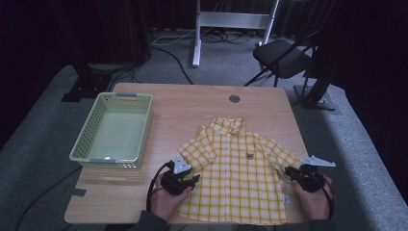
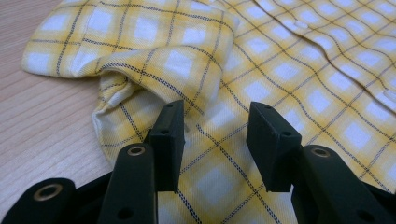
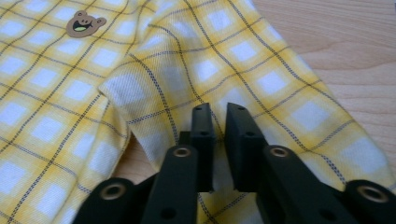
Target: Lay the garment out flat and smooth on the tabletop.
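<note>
A small yellow plaid shirt lies face up and spread out on the wooden table, collar toward the far side. My left gripper rests at the shirt's left side below the sleeve. In the left gripper view its jaws stand wide apart over the cloth, next to the folded sleeve. My right gripper is at the right sleeve. In the right gripper view its jaws stand a narrow gap apart with sleeve cloth in between. A brown bear patch marks the chest.
A pale green plastic basket stands on the table's left side with nothing in it. A round cable hole sits near the far edge. Beyond the table are a black chair and a white desk frame.
</note>
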`<control>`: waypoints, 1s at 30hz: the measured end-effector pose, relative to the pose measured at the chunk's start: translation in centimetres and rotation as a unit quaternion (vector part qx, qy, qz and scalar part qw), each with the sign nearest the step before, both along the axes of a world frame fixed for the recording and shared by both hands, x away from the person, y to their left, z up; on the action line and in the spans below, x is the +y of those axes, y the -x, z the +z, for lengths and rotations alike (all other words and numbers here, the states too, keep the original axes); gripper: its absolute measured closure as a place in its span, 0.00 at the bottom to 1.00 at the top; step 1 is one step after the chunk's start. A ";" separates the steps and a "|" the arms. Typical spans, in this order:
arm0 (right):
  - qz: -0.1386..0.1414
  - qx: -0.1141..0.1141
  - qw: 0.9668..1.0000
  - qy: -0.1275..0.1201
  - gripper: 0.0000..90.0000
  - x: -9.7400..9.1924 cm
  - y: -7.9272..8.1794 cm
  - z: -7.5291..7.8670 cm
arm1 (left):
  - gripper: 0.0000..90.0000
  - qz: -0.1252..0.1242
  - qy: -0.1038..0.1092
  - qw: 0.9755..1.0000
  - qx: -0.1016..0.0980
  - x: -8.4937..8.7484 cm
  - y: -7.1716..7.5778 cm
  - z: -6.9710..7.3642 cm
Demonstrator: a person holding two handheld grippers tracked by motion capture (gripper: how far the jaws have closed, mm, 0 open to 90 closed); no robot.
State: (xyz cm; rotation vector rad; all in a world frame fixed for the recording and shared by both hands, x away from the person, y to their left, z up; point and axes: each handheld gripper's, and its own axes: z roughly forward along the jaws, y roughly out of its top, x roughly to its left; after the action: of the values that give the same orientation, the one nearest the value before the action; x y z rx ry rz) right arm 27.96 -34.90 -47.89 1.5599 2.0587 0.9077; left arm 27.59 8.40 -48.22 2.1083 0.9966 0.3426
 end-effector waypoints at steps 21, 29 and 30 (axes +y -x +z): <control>-0.043 -0.012 0.999 0.017 0.75 -2.5 0.8 1.1 | 0.65 0.034 0.002 0.999 0.010 1.8 0.3 0.1; -0.069 -0.005 0.997 0.030 0.70 -3.4 0.7 0.8 | 0.65 0.038 0.002 0.999 0.010 2.0 0.3 0.2; -0.068 -0.001 0.997 0.030 0.70 -3.3 0.7 0.6 | 0.65 0.038 0.002 0.999 0.010 2.0 0.3 0.2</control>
State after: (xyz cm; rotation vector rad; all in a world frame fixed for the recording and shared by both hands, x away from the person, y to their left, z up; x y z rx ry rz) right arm 27.29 -38.23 -47.25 1.6446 1.9327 0.7892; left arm 27.29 10.38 -48.06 2.0780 1.0896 0.3561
